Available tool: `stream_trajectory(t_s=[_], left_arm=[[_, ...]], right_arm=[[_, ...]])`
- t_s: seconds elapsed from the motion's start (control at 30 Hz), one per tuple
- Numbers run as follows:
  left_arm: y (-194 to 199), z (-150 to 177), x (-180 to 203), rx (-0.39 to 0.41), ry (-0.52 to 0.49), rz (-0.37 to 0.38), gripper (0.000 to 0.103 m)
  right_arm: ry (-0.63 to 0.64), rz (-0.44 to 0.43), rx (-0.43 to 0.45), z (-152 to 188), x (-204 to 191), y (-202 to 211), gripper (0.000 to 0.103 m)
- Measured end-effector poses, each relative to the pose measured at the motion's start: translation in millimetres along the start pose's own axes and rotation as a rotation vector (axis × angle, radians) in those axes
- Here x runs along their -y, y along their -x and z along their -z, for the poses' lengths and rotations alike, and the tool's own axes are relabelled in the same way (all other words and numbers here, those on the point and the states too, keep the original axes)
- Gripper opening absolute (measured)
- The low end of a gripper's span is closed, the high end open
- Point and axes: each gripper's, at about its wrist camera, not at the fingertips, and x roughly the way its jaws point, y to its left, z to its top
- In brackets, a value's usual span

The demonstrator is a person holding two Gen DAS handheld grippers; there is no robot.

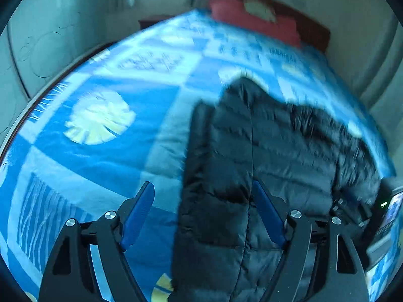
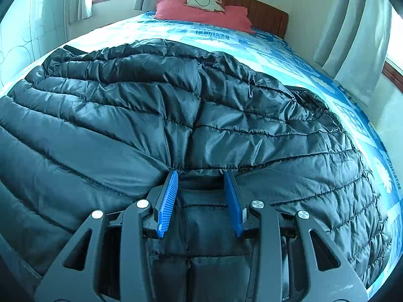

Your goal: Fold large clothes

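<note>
A large black quilted puffer jacket (image 2: 201,115) lies spread on a bed with a blue patterned cover (image 1: 100,151). In the left wrist view the jacket (image 1: 264,156) fills the right half, blurred. My left gripper (image 1: 202,188) is open wide, its blue pads (image 1: 138,214) straddling the jacket's left edge just above it. My right gripper (image 2: 201,173) is open, its fingertips (image 2: 173,176) against a fold edge of the jacket, with jacket fabric lying between the fingers. The other gripper shows at the left view's right edge (image 1: 372,211).
A red pillow (image 2: 201,12) with a pale cushion (image 2: 204,1) lies at the wooden headboard (image 2: 264,10). Curtains (image 2: 352,37) and windows stand on both sides. A pale wardrobe wall (image 1: 45,45) runs along the bed's left edge.
</note>
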Motion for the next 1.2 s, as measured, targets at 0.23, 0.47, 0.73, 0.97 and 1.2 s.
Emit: stream_trajectory(t_s=[0.23,0.47,0.73,0.97,1.2], left_arm=[[-48,-3,3,-0.128,-0.008,0.011,0.089],[-54,-19,-13,-0.197,0.045,0.123,0.091],[-39,-16,-6,-0.106,0.065,0.180,0.090],[-63,-12,11,-0.183,-0.041,0.099,0.092],[-71,-9,16,-0.170,-0.078,0.088,0.093]], right_arm=[[-0.001,0.000,0.002,1,2,0,0.037],[0.001,0.002,0.009,1,0,1,0.038],[0.000,0.002,0.011,2,-1,0,0.038],[-0.001,0.003,0.014,1,-3,0,0.038],[0.000,0.006,0.016,1,-5,-1,0.038]])
